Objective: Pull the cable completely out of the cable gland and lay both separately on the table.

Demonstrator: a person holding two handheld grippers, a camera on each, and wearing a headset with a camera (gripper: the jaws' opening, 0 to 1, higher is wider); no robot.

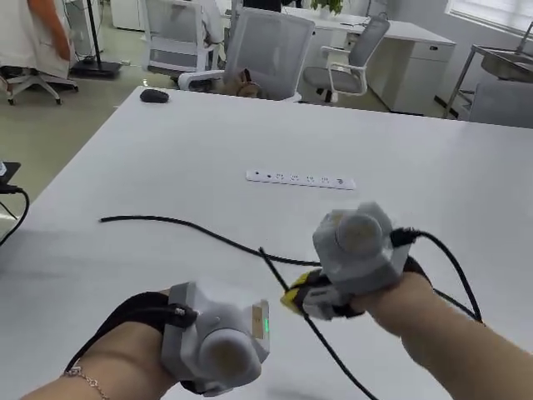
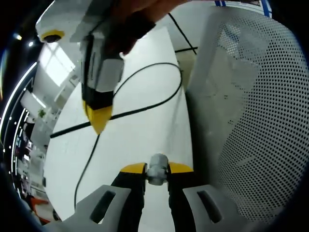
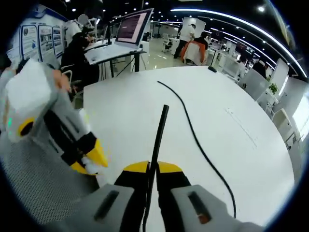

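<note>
A small grey cable gland (image 2: 158, 170) sits pinched between the yellow-tipped jaws of my left gripper (image 2: 157, 169), which is shut on it. No cable runs into the gland. My right gripper (image 3: 150, 169) is shut on the black cable (image 3: 159, 135), whose free end sticks out past the jaws. The rest of the cable (image 1: 191, 227) trails in a curve over the white table (image 1: 416, 167). In the head view the right gripper (image 1: 291, 300) is held just right of the left gripper (image 1: 258, 329), tips close together, both above the table's near part.
A white power strip (image 1: 300, 179) lies flat mid-table and a dark mouse (image 1: 154, 96) sits at the far left edge. Office chairs (image 1: 266, 50) stand behind the table. A mesh chair back (image 2: 246, 96) is close on the left gripper's right side.
</note>
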